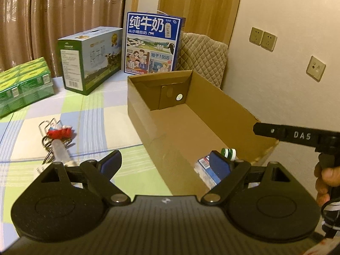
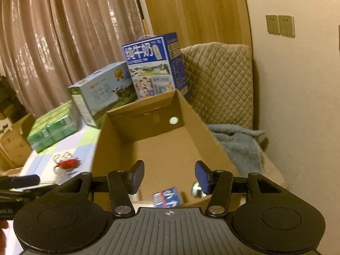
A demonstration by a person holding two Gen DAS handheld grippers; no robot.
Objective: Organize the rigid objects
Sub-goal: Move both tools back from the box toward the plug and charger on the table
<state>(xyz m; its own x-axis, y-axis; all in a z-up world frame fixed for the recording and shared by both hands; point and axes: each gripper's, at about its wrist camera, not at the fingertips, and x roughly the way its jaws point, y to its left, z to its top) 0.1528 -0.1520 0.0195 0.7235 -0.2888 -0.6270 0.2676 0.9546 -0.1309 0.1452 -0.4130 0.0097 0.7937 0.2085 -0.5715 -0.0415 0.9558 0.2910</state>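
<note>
Cardboard box [image 2: 161, 146] mostly bare inside; right hand-held gripper [image 2: 169, 177] above near rim, parted, nothing between.

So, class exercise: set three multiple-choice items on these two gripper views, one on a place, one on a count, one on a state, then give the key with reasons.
1. Where does the small blue-and-white carton lie?
A. Inside the open cardboard box, at its near end
B. On the checked cloth beside the red toy
C. On top of the green pack

2. How many wall plates are in the left wrist view?
A. One
B. Three
C. Five

3. How do the jaws of the right gripper stand?
A. Closed on the carton
B. Closed on the box wall
C. Apart, gripping nothing

Key: A, the carton rests on the box floor beside a green-capped item. B, a side-by-side pair plus one lower plate. C, both blue pads stand clear above the carton with a gap between them.
</note>
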